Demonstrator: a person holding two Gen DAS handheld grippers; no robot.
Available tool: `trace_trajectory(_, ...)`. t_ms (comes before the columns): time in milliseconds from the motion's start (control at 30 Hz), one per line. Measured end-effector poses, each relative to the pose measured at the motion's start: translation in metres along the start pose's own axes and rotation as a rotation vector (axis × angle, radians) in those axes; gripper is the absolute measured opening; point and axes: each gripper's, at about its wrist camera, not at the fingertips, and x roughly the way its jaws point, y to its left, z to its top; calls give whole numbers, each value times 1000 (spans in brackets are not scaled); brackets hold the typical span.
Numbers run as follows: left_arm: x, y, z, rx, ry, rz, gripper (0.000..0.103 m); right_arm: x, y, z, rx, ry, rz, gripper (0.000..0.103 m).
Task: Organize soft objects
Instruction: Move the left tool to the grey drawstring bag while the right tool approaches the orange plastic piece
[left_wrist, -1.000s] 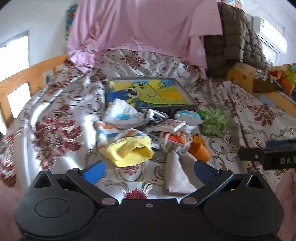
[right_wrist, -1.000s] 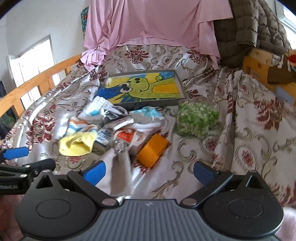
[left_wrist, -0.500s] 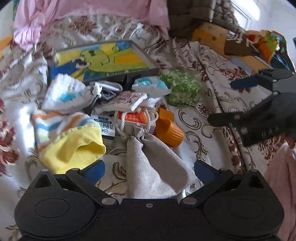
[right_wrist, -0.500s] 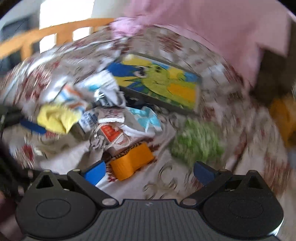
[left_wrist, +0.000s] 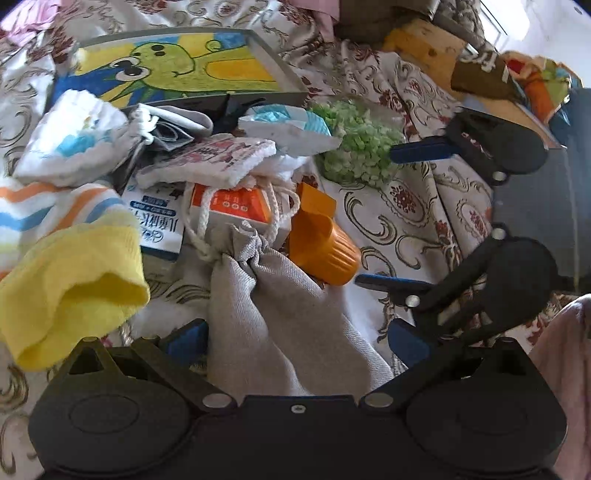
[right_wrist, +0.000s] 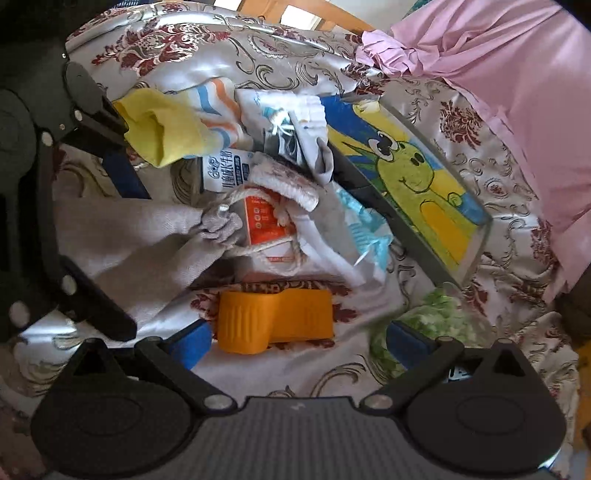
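Looking down my left gripper (left_wrist: 295, 339), I see its 2 blue-padded fingers spread wide with the grey drawstring pouch (left_wrist: 273, 317) lying between them, not pinched. The pouch's gathered neck and white cord rest against an orange-and-white carton (left_wrist: 236, 206). Just left of the pouch sits a yellow sock (left_wrist: 70, 284) with a striped cuff, and just right of it an orange plastic piece (left_wrist: 321, 243). My right gripper (right_wrist: 299, 345) is spread too, its fingers straddling that orange piece (right_wrist: 273, 319) without touching it as far as I can tell. Behind the pile lies a tray (right_wrist: 476, 254) with a cartoon dinosaur, and a clump of green bits (left_wrist: 358, 147) sits on the floral bedspread (left_wrist: 406, 206). White cloths (left_wrist: 74, 144) are heaped near the tray.
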Motion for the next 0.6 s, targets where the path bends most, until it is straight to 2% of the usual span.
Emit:
trace_trajectory(133,12,6,6,-27,26,-12,98,17,-5,-4,32,18,61,102)
trace_trajectory(267,14,16,6,-71,26,-31,94,30,-12,-5,47,16,66,102)
trace_trajectory(433,14,20,5,-87,27,-11,80,42,-21,-5,89,10,125,102)
trace_trajectory(600,13,24,5,-114,25,-7,70,57,-28,-2,115,26,189,102)
